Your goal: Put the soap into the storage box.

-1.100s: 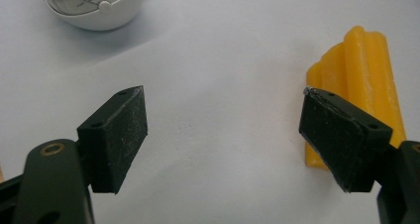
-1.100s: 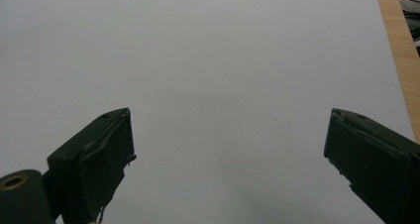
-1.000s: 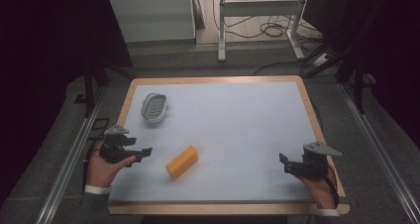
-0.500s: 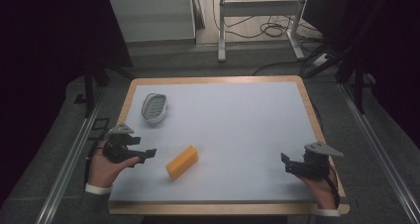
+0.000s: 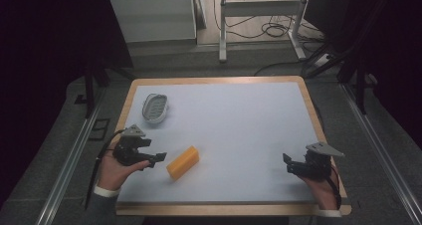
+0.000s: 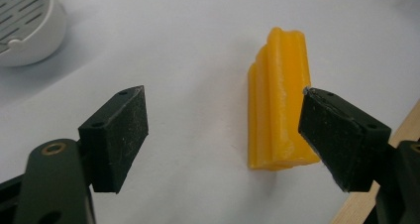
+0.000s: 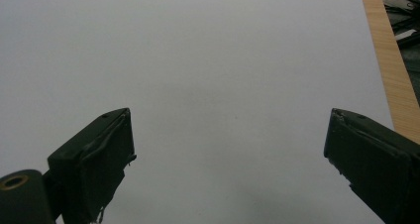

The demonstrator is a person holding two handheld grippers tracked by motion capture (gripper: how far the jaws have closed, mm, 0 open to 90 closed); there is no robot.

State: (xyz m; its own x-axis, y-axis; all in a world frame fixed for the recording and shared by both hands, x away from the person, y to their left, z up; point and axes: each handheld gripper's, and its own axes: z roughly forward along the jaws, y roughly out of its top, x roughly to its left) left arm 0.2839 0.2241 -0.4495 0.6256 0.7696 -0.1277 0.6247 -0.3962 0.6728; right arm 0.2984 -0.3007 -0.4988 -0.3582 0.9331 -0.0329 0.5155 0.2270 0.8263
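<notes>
The right gripper (image 7: 228, 169) is seen with its two black jaws spread wide apart; nothing is held between them; beyond lies the pale table surface (image 7: 208, 60); a wooden edge (image 7: 391, 65) is seen at right; dark items past it cannot be identified.

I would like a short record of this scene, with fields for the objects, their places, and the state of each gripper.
surface: white table with a wooden rim
yellow block: lies flat, near front left
white dish: slotted, at far left, apart from the block
left gripper: open, low over the table, beside the block; in the left gripper view the block sits ahead near one of the fingers, not gripped
right gripper: open, holds nothing, at front right over bare table
</notes>
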